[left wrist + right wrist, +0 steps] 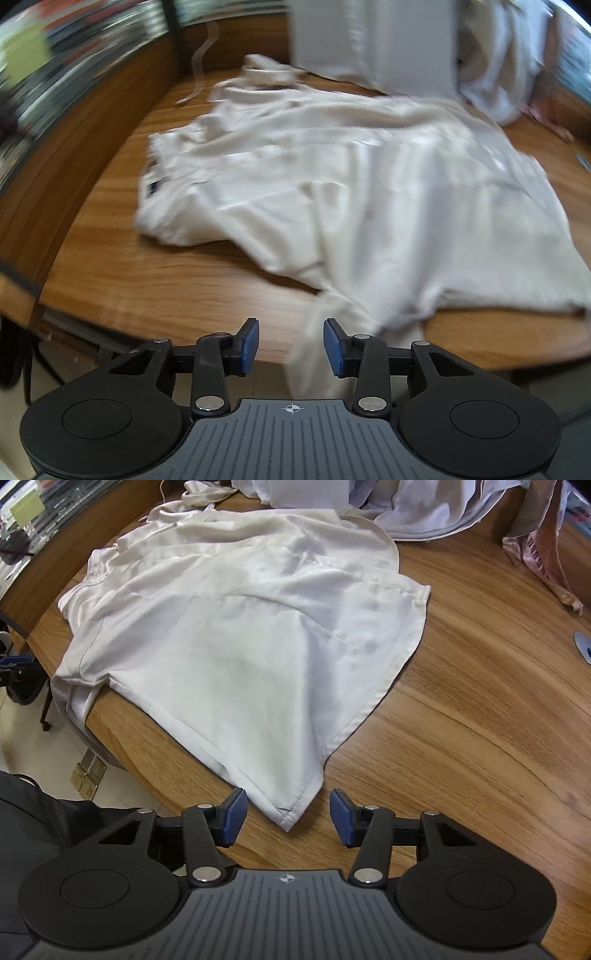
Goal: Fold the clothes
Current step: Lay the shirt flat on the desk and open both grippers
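Note:
A cream-white shirt (351, 177) lies spread and rumpled on the wooden table (166, 280); this view is blurred. One sleeve (317, 354) droops over the table's near edge, just ahead of my left gripper (291, 347), which is open and holds nothing. In the right wrist view the same shirt (240, 627) covers the table's left half, and its pointed hem corner (295, 808) lies between the blue pads of my right gripper (288, 821). That gripper is open, its pads apart from the cloth.
A pile of white garments (406, 506) and a white box (373, 40) sit at the table's far side. A pinkish bag (543, 542) stands at the far right, a small grey disc (583, 642) near it. Bare table wood (480, 720) lies right of the shirt. Floor (44, 746) shows left.

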The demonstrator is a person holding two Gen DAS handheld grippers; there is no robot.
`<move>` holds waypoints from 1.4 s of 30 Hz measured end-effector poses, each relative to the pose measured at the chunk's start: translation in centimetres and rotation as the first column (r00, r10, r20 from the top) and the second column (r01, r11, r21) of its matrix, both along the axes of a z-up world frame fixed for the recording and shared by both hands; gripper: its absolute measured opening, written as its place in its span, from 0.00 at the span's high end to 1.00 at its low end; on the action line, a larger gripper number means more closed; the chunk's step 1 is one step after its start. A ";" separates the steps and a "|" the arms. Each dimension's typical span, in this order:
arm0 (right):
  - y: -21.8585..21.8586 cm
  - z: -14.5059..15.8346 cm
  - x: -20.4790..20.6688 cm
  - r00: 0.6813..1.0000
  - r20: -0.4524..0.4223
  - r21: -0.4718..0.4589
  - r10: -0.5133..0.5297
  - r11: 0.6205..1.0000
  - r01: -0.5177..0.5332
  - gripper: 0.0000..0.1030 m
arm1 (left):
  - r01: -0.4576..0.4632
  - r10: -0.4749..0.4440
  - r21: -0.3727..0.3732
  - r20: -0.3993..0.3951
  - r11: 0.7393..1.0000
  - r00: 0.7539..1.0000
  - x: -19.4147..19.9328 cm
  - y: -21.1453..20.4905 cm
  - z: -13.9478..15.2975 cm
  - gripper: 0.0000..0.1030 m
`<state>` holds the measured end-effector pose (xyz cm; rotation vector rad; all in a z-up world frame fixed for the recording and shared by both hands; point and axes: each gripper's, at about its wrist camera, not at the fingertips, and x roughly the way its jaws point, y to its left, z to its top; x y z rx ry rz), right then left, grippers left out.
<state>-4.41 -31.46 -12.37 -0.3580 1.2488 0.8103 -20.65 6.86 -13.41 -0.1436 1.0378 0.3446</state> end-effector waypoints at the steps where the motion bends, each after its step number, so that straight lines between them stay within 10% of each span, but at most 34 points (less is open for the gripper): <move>1: 0.2 0.2 -0.2 1.000 0.006 -0.002 -0.007 1.000 0.007 0.44 | -0.032 0.032 -0.005 0.013 0.999 0.999 -0.1 0.7 -0.1 0.60; 8: 2.0 1.6 -2.0 0.997 0.042 0.014 -0.069 0.998 0.069 0.42 | -0.166 0.174 -0.096 0.072 0.981 0.982 1.0 5.0 -1.4 0.60; 18: 3.6 2.6 -5.6 0.983 0.064 0.002 -0.174 0.985 0.174 0.39 | -0.109 0.123 -0.172 0.074 0.979 0.990 4.8 5.8 -4.8 0.60; 22: 3.9 2.8 -6.9 0.975 0.074 -0.002 -0.209 0.978 0.210 0.39 | -0.068 0.080 -0.203 0.052 0.977 0.995 5.8 6.4 -5.8 0.98; 42: 4.3 1.2 -8.1 0.927 0.096 0.021 -0.363 0.932 0.363 0.39 | -0.085 0.089 0.081 -0.043 0.993 0.995 3.3 13.1 -0.2 0.94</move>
